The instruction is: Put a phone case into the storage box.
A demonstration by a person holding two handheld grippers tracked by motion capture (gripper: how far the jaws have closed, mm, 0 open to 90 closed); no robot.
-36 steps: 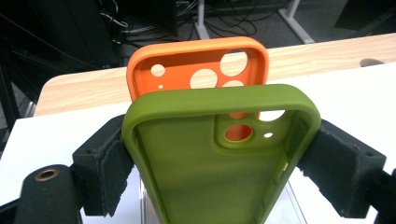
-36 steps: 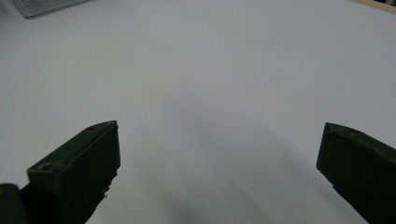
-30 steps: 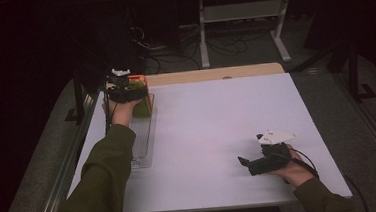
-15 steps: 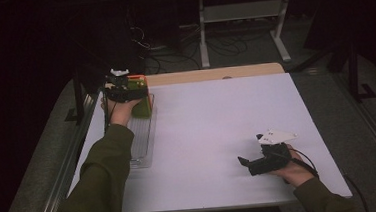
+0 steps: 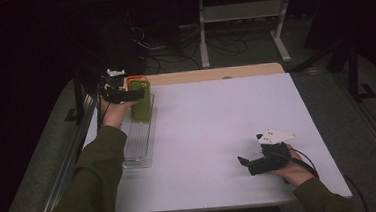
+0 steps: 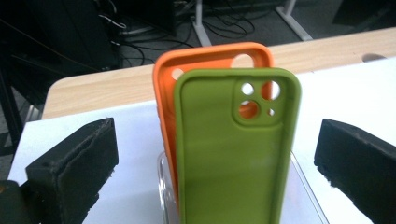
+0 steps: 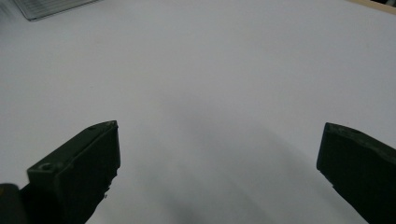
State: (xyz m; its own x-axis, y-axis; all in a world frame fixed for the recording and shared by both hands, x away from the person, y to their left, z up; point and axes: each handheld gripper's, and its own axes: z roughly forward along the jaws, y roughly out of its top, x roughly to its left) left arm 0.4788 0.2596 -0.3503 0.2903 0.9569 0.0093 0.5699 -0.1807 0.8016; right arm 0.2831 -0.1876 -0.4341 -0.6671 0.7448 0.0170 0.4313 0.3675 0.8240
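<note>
Phone cases stood upright in a clear rack

The left tool (image 6: 219, 154), its jaws just opened wide, flanks the green phone case (image 6: 236, 149) untouched; an orange phone case (image 6: 210, 58) stands behind. The right tool (image 7: 219, 163) is held wide open, empty, over the counter (image 5: 217, 119).

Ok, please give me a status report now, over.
Left gripper open, jaws just widened, clear of green phone case. Case upright in clear rack, orange case behind. Right gripper open, empty. Nothing in the way.

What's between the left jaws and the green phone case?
Nothing visible. The left gripper stands open, the green phone case upright between its jaws with gaps on both sides. The orange case stands behind it.
</note>
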